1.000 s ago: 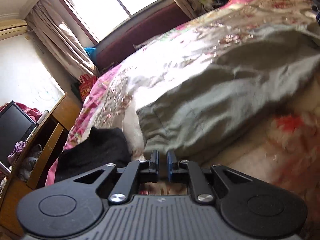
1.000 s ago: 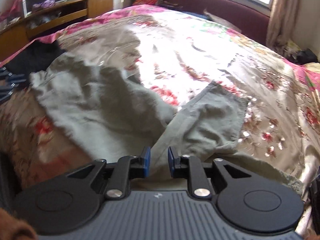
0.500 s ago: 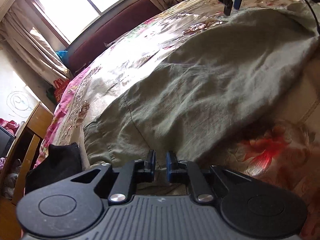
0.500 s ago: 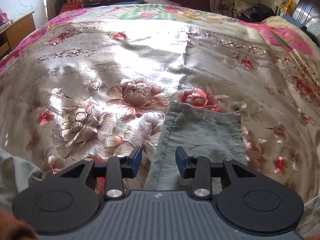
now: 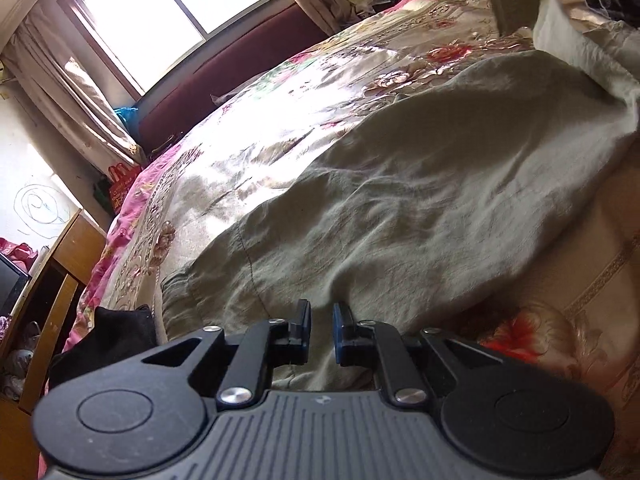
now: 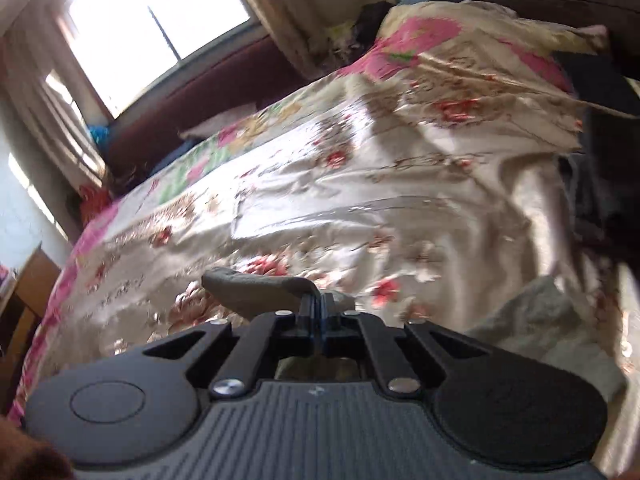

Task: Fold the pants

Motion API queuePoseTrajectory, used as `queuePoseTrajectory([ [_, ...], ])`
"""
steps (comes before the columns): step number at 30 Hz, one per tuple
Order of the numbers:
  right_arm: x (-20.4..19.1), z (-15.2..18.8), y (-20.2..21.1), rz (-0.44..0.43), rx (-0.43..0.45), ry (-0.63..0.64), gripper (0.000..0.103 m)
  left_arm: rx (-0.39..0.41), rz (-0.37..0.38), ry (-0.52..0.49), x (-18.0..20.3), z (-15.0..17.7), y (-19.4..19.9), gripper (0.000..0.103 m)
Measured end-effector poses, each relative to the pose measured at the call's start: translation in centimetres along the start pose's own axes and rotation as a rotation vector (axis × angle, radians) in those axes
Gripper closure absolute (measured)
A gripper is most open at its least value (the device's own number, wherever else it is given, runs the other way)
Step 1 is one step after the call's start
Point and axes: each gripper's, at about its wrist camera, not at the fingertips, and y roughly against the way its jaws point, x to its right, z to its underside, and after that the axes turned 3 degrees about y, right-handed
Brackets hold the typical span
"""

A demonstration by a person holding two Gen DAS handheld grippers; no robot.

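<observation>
Two grippers over olive pants [image 5: 400,208] spread on a floral bedspread [image 5: 256,148], left gripper [image 5: 321,330] narrow (fabric between its pads), right gripper [image 6: 319,314] clamped on a lifted pant hem

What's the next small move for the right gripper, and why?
Probably carry the pinched leg end across toward the waist. The right gripper is shut on a fold of the green pants, lifted off the floral bedspread, while the left gripper sits at the waist end; whether it pinches cloth is unclear.
</observation>
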Motion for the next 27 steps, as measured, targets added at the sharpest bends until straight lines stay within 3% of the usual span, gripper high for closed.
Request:
queuePoseTrajectory([
  [3, 5.5, 2.5, 1.4, 0.113, -0.012, -0.040, 0.099, -0.002, -0.015, -0.038, 1.5, -0.5, -0.2, 0.077],
  [5, 9.0, 4.8, 1.3, 0.135, -0.069, -0.127, 0.098, -0.010, -0.029, -0.073, 2.5, -1.0, -0.3, 0.077],
  [8, 11.6, 6.7, 1.8, 0.165, -0.065, -0.178, 0.092, -0.022, -0.035, -0.104, 3.1, -1.8, -0.3, 0.077],
  [11, 11.7, 6.9, 2.0, 0.153, -0.056, -0.140, 0.092, -0.028, -0.032, -0.130, 3.7, -2.6, -0.1, 0.077],
  [13, 10.1, 6.6, 2.1, 0.191, -0.029, 0.009, 0.091, -0.027, -0.029, -0.152, 4.2, -3.2, 0.1, 0.077],
  [15, 8.4, 6.6, 2.0, 0.249, 0.018, 0.175, 0.081, -0.017, -0.023, -0.173, 4.7, -3.7, 0.2, 0.075],
  [17, 7.2, 6.6, 1.1, 0.257, 0.027, 0.285, 0.062, -0.008, -0.005, -0.181, 5.2, -4.2, 0.2, 0.070],
  [18, 7.0, 6.5, 0.5, 0.247, 0.015, 0.298, 0.062, -0.005, 0.010, -0.185, 5.5, -4.4, 0.1, 0.070],
  [21, 7.9, 5.9, -0.6, 0.287, -0.001, 0.215, 0.065, 0.006, 0.033, -0.211, 6.5, -4.5, 0.1, 0.069],
  [24, 10.2, 5.3, 0.8, 0.259, 0.042, 0.075, 0.064, 0.026, 0.051, -0.213, 7.1, -4.6, 0.4, 0.069],
  [27, 11.5, 5.2, 1.3, 0.268, 0.012, 0.050, 0.062, 0.056, 0.079, -0.184, 6.9, -4.6, 0.9, 0.069],
])
